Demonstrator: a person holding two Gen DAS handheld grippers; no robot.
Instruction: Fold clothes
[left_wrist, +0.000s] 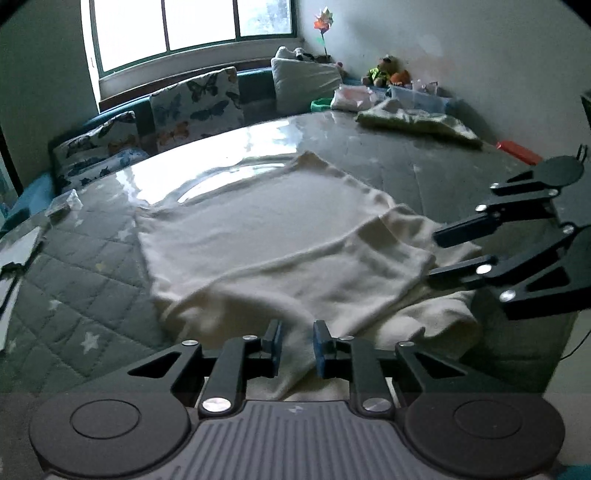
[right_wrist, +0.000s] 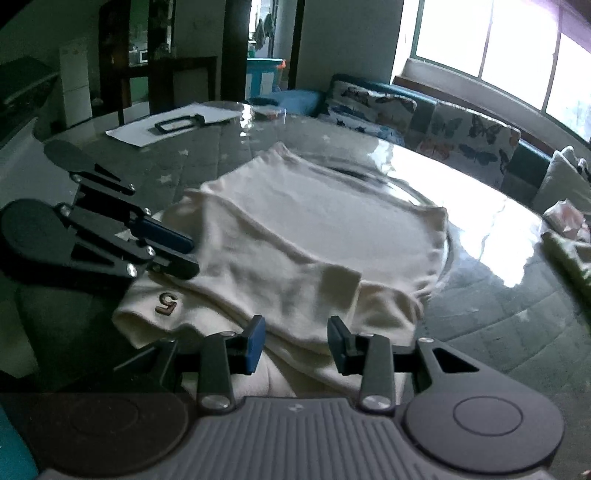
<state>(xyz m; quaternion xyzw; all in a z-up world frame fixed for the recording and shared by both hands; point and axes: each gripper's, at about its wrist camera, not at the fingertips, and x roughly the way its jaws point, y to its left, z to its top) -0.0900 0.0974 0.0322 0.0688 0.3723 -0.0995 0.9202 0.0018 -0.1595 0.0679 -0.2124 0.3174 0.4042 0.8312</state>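
A cream knit garment (left_wrist: 266, 240) lies partly folded on the grey quilted table (left_wrist: 81, 295); it also shows in the right wrist view (right_wrist: 314, 240), with a small brown "5" mark (right_wrist: 166, 303) near its front left edge. My left gripper (left_wrist: 295, 345) is open, its jaws apart over the garment's near edge; it shows from the side in the right wrist view (right_wrist: 194, 254). My right gripper (right_wrist: 295, 343) is open over the near folded edge; it also shows at the right in the left wrist view (left_wrist: 432, 254), at the garment's right side.
A green-white cloth (left_wrist: 417, 122) and a red object (left_wrist: 517, 151) lie at the far right. Butterfly cushions (left_wrist: 195, 103) line the bench under the window. Papers with a dark frame (right_wrist: 177, 123) lie at the table's far left. A glossy plastic sheet (right_wrist: 461, 184) covers the table.
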